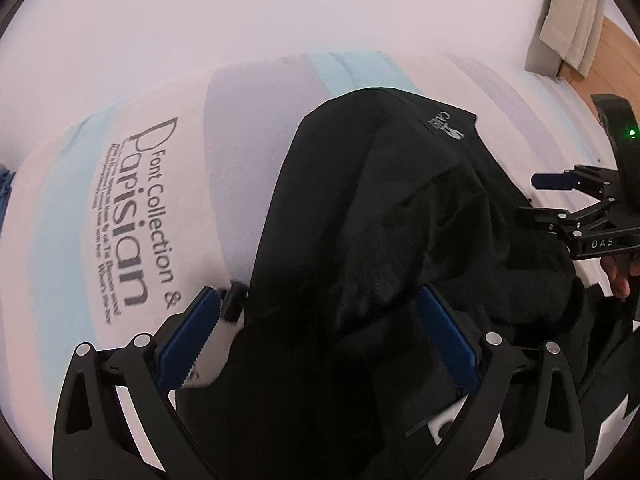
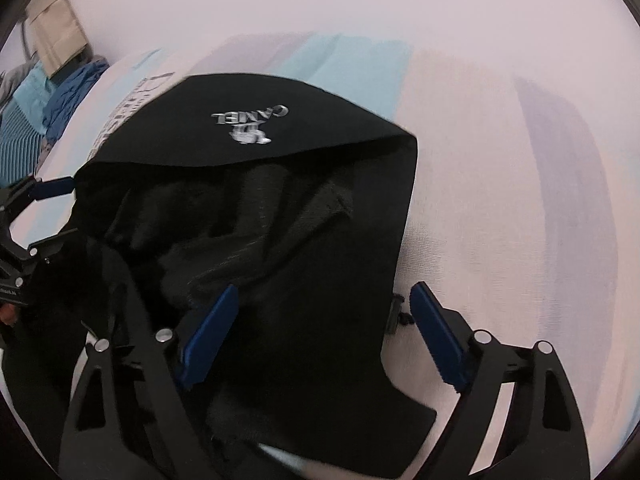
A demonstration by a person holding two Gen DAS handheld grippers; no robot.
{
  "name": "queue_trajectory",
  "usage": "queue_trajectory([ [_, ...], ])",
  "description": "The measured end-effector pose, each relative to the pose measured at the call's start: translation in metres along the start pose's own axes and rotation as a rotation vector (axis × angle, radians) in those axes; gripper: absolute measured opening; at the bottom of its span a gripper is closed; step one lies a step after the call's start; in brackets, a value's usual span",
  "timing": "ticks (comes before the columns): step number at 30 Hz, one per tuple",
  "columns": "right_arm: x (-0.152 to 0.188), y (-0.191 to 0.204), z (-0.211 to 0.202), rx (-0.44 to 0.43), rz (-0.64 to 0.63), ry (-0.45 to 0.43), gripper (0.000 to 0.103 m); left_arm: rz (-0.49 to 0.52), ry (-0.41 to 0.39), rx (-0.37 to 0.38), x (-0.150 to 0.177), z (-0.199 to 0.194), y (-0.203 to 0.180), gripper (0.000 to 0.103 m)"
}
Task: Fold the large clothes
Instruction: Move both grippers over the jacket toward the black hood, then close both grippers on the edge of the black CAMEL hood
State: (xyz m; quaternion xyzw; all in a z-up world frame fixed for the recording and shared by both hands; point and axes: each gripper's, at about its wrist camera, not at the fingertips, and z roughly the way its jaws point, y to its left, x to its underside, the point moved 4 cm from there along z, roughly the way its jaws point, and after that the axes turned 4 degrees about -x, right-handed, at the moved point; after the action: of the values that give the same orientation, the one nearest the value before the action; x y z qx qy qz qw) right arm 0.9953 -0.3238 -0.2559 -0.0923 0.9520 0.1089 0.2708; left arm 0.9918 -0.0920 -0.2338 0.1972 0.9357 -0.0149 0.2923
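Observation:
A black fleece-lined jacket (image 1: 360,220) with a small silver CAMEL logo (image 2: 250,122) lies bunched on a pastel printed sheet (image 1: 132,216). My left gripper (image 1: 320,328) is open, its blue pads (image 1: 192,332) standing either side of the jacket's near-left part. My right gripper (image 2: 322,332) is open too, one pad (image 2: 212,336) over the fleece lining and the other (image 2: 436,340) just past the jacket's right edge. Each gripper shows in the other's view: the right one (image 1: 560,196) at the right edge, the left one (image 2: 44,208) at the left edge.
The sheet (image 2: 500,200) covers a bed with lettering "Font Collection & Parisian" (image 1: 160,216). Blue clothes (image 2: 68,96) are piled at the far left. A wooden floor (image 1: 616,52) and a beige cloth (image 1: 572,16) lie beyond the bed's right corner.

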Motion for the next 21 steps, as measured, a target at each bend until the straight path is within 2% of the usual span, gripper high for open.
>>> queue_trajectory([
  [2, -0.005, -0.01, 0.01, -0.023, 0.041, 0.025, 0.082, -0.012, 0.011, -0.007, -0.003, 0.008, 0.003, 0.095],
  [7, -0.015, -0.031, 0.027, -0.071, 0.148, 0.065, 0.078, -0.039, 0.049, 0.025, -0.015, 0.026, 0.008, 0.086],
  [13, -0.022, -0.033, 0.035, -0.082, 0.162, 0.083, 0.076, -0.009, 0.074, 0.05, -0.027, 0.043, 0.003, 0.072],
  [15, -0.025, -0.031, 0.037, -0.073, 0.156, 0.085, 0.071, -0.016, 0.084, 0.06, -0.031, 0.05, 0.004, 0.063],
  [19, -0.03, -0.024, 0.038, -0.048, 0.125, 0.081, 0.056, -0.006, 0.103, 0.058, -0.041, 0.066, 0.006, 0.052],
  [21, -0.032, -0.026, 0.04, -0.029, 0.136, 0.078, 0.049, 0.014, 0.109, 0.054, -0.044, 0.072, 0.003, 0.041],
])
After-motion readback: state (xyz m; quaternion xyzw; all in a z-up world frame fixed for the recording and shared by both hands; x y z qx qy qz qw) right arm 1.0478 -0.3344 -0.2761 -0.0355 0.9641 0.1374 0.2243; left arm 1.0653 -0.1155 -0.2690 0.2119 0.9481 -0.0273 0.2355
